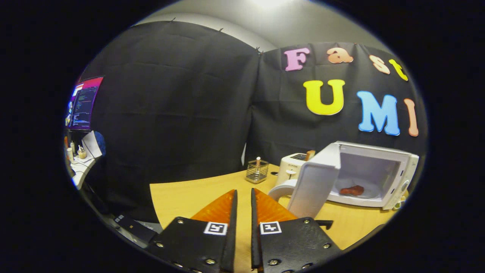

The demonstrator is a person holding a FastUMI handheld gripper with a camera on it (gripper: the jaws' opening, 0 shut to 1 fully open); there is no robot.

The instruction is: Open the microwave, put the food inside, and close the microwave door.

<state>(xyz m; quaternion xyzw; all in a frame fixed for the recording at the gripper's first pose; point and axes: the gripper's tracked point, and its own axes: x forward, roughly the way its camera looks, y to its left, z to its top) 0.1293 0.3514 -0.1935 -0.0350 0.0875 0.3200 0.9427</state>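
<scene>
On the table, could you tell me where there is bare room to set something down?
The table is bare ahead of the nearly closed, empty gripper, up to the wire holder. It is crowded where the toaster, open microwave door and microwave with the food stand.

On the table (182,197), the microwave (379,170) stood ahead and right of the gripper (243,197), whose fingers were nearly together on nothing. Food (352,190) lay inside it, behind its open door (316,182). A toaster (293,167) stood left of it, a wire basket (257,171) further left.
</scene>
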